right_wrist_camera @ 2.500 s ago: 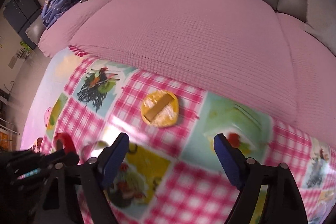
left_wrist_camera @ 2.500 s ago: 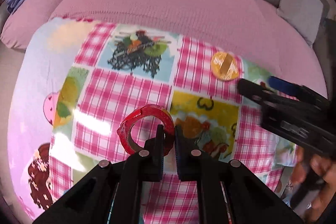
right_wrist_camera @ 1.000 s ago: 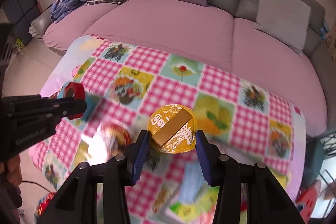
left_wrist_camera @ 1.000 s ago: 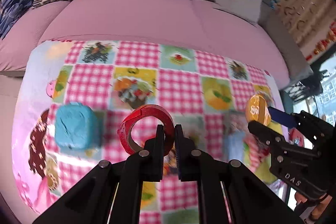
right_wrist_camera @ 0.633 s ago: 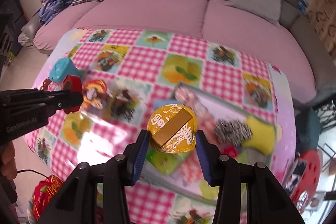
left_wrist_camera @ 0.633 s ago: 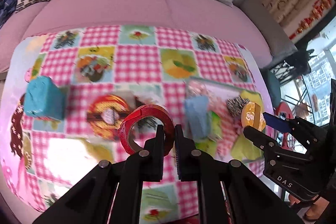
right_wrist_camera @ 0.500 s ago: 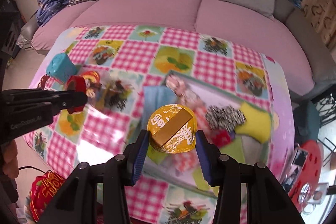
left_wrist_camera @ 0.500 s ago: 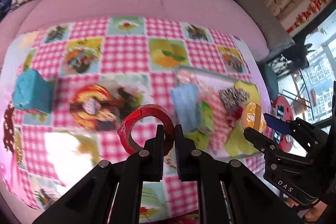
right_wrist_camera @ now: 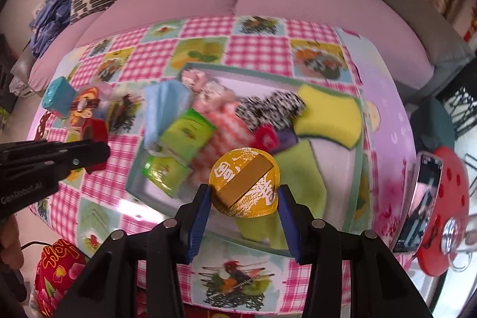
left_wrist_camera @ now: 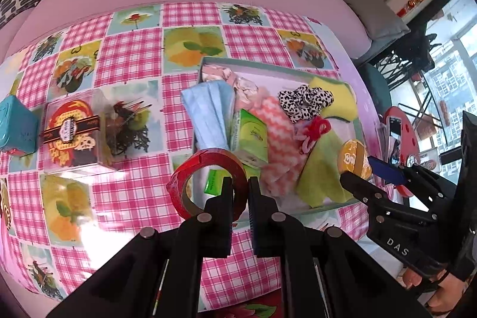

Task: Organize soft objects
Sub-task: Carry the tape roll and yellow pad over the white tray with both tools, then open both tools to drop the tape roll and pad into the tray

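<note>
While your left gripper (left_wrist_camera: 238, 192) pinches the stiff red tape roll (left_wrist_camera: 205, 184) by its wall, the right gripper (right_wrist_camera: 244, 198) clasps a light, probably slippery gold packet (right_wrist_camera: 244, 184) (edgewise), tray (right_wrist_camera: 360, 169) at twelve o'clock.

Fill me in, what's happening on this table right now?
A person holds two handheld grippers over a checked tablecloth. The left gripper is shut on a red tape roll; the right gripper is clamped on a round gold packet. Both hang above a shallow tray already piled with soft things: a blue cloth, a leopard scrunchie, a yellow sponge. Neither item is set down yet.
</note>
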### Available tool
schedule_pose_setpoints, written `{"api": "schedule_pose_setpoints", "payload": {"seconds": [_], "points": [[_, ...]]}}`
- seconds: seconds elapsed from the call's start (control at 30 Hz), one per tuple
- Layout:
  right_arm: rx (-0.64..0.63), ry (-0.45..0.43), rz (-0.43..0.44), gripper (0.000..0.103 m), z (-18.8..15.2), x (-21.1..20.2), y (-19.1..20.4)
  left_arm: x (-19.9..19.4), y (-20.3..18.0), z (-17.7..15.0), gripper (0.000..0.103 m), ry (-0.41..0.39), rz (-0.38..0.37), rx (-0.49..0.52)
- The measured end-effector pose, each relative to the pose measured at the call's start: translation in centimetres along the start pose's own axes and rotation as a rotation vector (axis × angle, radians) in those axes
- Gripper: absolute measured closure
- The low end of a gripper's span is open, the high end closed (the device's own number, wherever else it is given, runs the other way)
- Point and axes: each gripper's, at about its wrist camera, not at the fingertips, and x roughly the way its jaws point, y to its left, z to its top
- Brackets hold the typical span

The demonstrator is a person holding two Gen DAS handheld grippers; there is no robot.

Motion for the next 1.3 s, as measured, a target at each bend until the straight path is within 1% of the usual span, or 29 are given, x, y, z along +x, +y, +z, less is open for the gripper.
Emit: {"api": "schedule_pose_setpoints", "payload": {"seconds": [0.2, 0.33, 0.5, 0.7, 0.83, 0.97, 1.03, 1.07, 1.1, 1.17, 1.23, 1.3], "points": [[0.032, 0.047, 0.020, 0.055, -1.1, 2.5, -1.7, 2.3, -1.9, -0.1, 0.094, 0.002, -0.007, 0.053], [0.009, 0.091, 0.030, 0.055, -1.9, 4.6, -1.0, 4.9, -2.1, -0.3, 0.094, 0.031, -0.027, 0.036], [-0.004, 0.121, 0.042, 0.054, -2.1, 6.7, -0.4, 7.2, -2.0, -0.7, 0.094, 0.053, -0.046, 0.021], [-0.016, 0.142, 0.048, 0.054, -2.0, 8.1, 0.1, 8.6, -1.8, -0.6, 0.094, 0.068, -0.044, 0.018], [-0.027, 0.151, 0.040, 0.052, -2.0, 8.6, 0.7, 9.4, -1.3, -0.9, 0.094, 0.088, -0.044, 0.000], [-0.032, 0.154, 0.032, 0.052, -1.9, 8.7, 1.2, 9.3, -1.1, -1.2, 0.093, 0.089, -0.051, -0.011], [-0.033, 0.157, 0.028, 0.051, -1.8, 8.7, 1.4, 9.1, -0.9, -1.2, 0.092, 0.091, -0.058, -0.020], [-0.034, 0.159, 0.027, 0.051, -1.7, 8.7, 1.6, 8.9, -0.8, -1.2, 0.087, 0.091, -0.060, -0.023], [-0.034, 0.160, 0.026, 0.050, -1.6, 8.7, 1.8, 8.6, -0.7, -1.3, 0.079, 0.088, -0.061, -0.025], [-0.033, 0.161, 0.026, 0.049, -1.5, 8.7, 2.2, 7.9, -0.5, -1.4, 0.072, 0.077, -0.056, -0.025], [-0.029, 0.156, 0.022, 0.048, -1.4, 8.3, 2.4, 7.0, -0.1, -1.5, 0.072, 0.063, -0.048, -0.025], [-0.029, 0.153, 0.020, 0.042, -1.2, 7.9, 2.7, 5.9, 0.4, -1.8, 0.072, 0.043, -0.045, -0.028]]}}
